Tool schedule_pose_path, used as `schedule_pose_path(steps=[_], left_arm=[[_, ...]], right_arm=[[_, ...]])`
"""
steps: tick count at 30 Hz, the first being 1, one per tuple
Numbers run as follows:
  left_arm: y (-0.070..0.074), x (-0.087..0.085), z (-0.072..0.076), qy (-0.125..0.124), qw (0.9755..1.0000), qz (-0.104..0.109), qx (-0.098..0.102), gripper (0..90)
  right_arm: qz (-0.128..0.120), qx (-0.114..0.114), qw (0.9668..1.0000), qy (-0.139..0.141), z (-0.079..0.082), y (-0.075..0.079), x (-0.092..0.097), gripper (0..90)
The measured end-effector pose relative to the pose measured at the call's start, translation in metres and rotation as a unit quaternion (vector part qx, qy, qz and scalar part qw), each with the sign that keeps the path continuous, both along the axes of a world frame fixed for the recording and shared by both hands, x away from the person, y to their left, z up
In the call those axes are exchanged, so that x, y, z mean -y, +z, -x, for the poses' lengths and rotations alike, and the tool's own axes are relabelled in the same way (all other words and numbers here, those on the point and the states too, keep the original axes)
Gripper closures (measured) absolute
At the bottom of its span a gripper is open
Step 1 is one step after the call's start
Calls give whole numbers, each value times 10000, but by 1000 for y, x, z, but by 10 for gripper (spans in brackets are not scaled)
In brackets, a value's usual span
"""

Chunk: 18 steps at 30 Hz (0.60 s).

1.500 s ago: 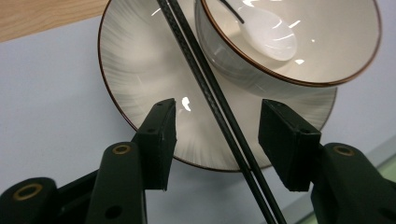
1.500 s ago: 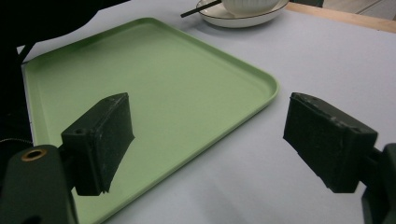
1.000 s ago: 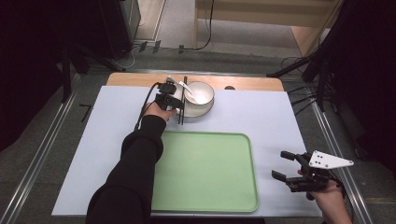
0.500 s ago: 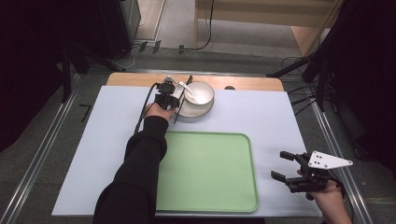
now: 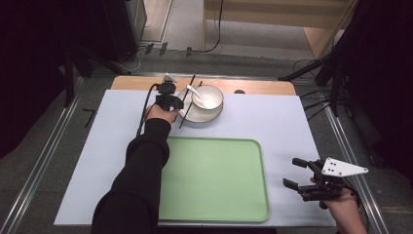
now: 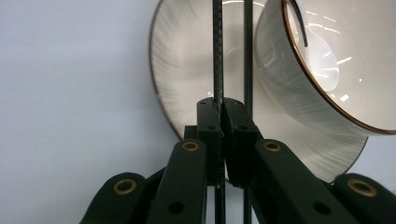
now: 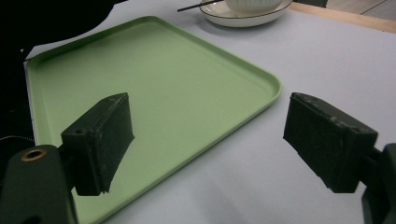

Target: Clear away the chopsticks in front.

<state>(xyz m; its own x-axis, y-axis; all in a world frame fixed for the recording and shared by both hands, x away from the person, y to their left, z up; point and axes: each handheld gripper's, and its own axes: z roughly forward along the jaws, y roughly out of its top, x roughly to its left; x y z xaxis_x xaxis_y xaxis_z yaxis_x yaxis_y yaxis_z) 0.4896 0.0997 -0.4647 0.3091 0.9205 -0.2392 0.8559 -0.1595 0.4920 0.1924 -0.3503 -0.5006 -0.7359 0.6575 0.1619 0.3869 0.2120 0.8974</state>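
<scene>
Two chopsticks (image 6: 247,70) on the plate (image 5: 191,113) at 12 o'clock; left claw (image 6: 223,122), jaws just closed, pinches one (image 6: 217,56), so the other may slip off. Right claw (image 7: 208,140) gapes at 4 o'clock beside the tray (image 5: 214,180).

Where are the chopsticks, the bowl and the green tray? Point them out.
chopsticks (image 6: 218,56), left gripper view, shaft above the claw
bowl (image 5: 208,96), high view, inner wall
green tray (image 5: 214,180), high view, bare floor
</scene>
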Motion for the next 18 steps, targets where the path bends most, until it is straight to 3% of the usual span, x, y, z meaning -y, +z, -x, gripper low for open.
schedule_pose_path(steps=[9,12,13,18], left_arm=[[23,-32,11,-91,9999,115,34,863],[25,-37,15,-156,9998,106,14,863],[26,-42,19,-196,9996,200,-4,862],[28,-51,30,-279,9992,280,-41,863]], right_arm=[[46,-11,10000,9,0,0,-1,164],[52,-3,10000,9,0,0,-1,164],[54,-1,10000,6,0,0,-1,164],[68,4,10000,-3,0,-1,0,164]])
